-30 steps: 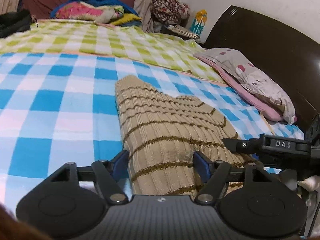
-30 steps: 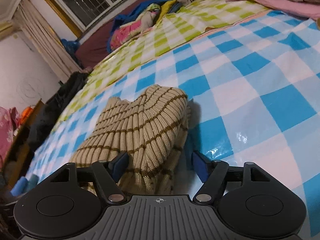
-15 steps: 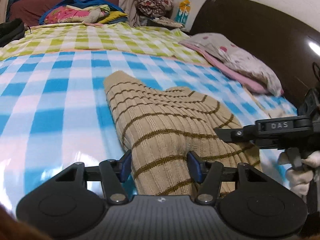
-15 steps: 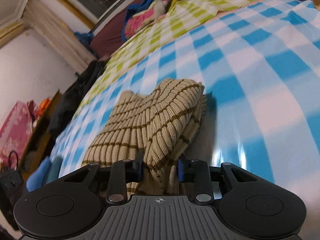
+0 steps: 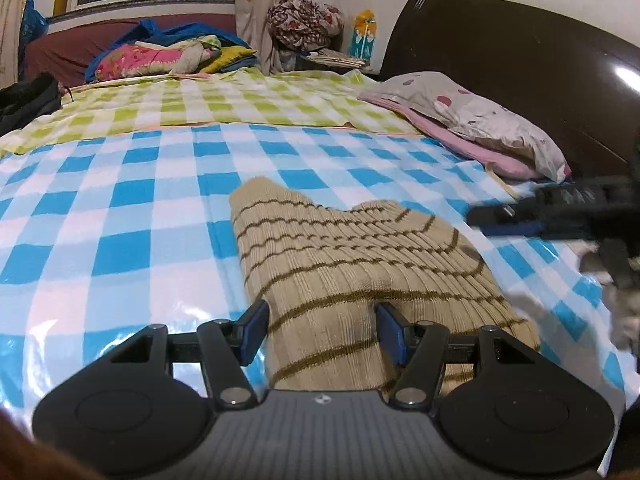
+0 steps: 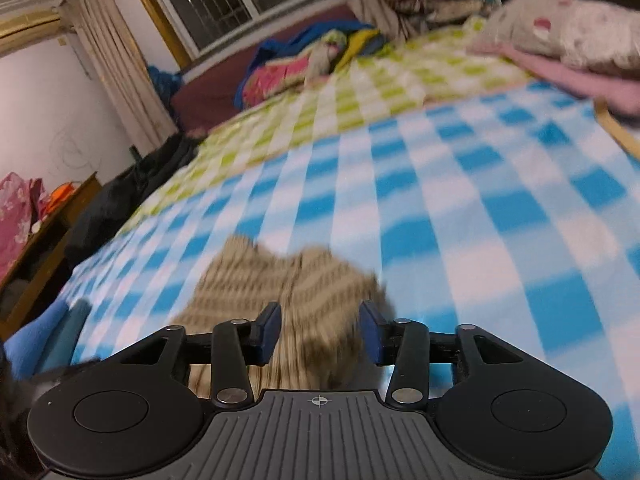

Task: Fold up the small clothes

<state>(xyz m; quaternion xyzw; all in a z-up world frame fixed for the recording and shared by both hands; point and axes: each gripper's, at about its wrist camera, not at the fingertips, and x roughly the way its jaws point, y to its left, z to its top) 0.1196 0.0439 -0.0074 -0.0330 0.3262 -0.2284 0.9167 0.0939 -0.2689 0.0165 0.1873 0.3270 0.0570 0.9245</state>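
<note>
A beige knitted sweater with brown stripes (image 5: pixel 340 248) lies folded on the blue-checked bed cover (image 5: pixel 120 240). My left gripper (image 5: pixel 324 330) straddles its near end. The pads still touch the bunched knit on both sides while the jaws begin opening. In the right wrist view, which is blurred, the sweater (image 6: pixel 280 280) lies below and ahead of my right gripper (image 6: pixel 320 330). Its jaws are opening, the pads are clear of the cloth and nothing is held. The right gripper (image 5: pixel 492 216) also shows in the left wrist view, lifted off to the sweater's right, with a gloved hand (image 5: pixel 616 300) behind it.
A green-checked sheet (image 5: pixel 240 104) covers the far half of the bed. A spotted pillow (image 5: pixel 472 120) lies on pink cloth against the dark headboard (image 5: pixel 500 52) at right. Bright bedding is piled (image 5: pixel 160 52) under the window. A black garment (image 5: pixel 24 96) lies at far left.
Both grippers closed on the sweater's near end. The right one has since opened, let go and pulled up and away. The left one stays on the cloth, its jaws slightly wider.
</note>
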